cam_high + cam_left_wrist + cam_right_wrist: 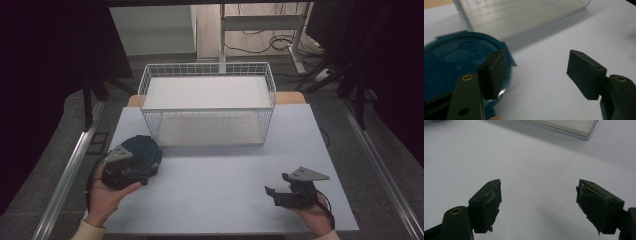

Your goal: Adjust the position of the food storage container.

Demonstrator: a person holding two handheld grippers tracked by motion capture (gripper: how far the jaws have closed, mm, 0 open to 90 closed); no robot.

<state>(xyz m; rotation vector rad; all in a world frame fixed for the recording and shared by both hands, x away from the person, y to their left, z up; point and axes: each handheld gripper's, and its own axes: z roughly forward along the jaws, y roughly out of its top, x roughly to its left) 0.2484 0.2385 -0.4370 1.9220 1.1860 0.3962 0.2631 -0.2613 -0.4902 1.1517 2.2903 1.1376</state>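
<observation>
A: Biggest first. What was there?
B: Pale counter point(220, 185), white wire basket point(207, 102) standing at its far middle.
A: Next?
B: Dark blue round lid point(145, 150), flat on the counter, just off the basket's near-left corner. In the left gripper view it lay low on the left point(454, 57), basket wall behind it.
A: Left hand-held gripper?
B: Left hand-held gripper point(131, 172) sat over the lid's near edge. Jaws stood wide apart, nothing clamped. One jaw hung over the lid's rim, the other over bare counter. Couldn't tell if that jaw touched the lid.
A: Right one?
B: Right hand-held gripper point(275, 192) was near the counter's near-right, well apart from the lid. Jaws parted, only bare counter between them, holding nothing. Worn pads point(490, 202).
</observation>
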